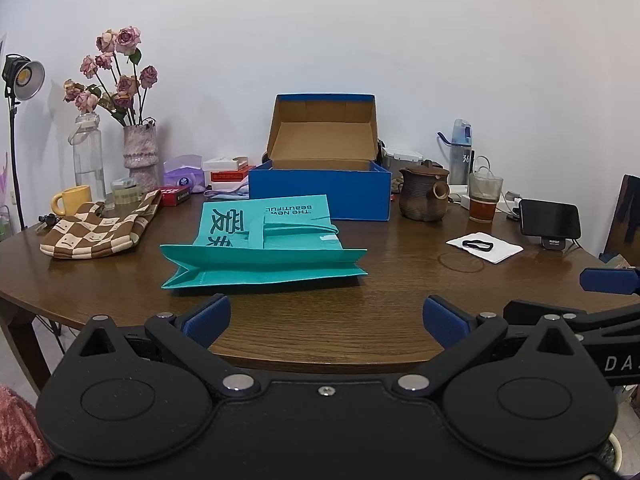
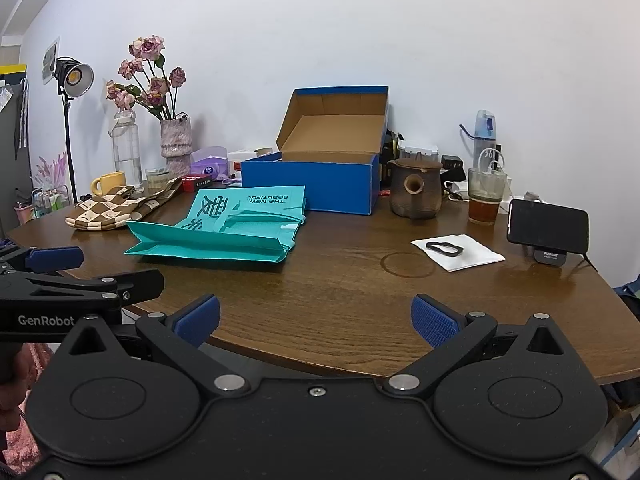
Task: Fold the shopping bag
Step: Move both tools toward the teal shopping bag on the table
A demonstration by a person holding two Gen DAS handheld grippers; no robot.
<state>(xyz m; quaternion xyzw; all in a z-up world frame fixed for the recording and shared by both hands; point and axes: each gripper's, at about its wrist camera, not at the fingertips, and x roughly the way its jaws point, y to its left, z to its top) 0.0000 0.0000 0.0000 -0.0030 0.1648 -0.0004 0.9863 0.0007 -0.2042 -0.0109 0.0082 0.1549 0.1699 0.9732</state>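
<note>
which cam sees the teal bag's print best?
Left wrist: the bag sits nearly centred and faces the camera, so its upside-down lettering shows across the panel. Right wrist shows the same bag off to the left and more skewed, with the print smaller.

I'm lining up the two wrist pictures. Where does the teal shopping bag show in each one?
Left wrist: teal shopping bag lies flat at centre, slightly left, just beyond the open fingers.
Right wrist: bag sits left of centre, farther off.
Shared landmark: the open blue box right behind the bag.
</note>
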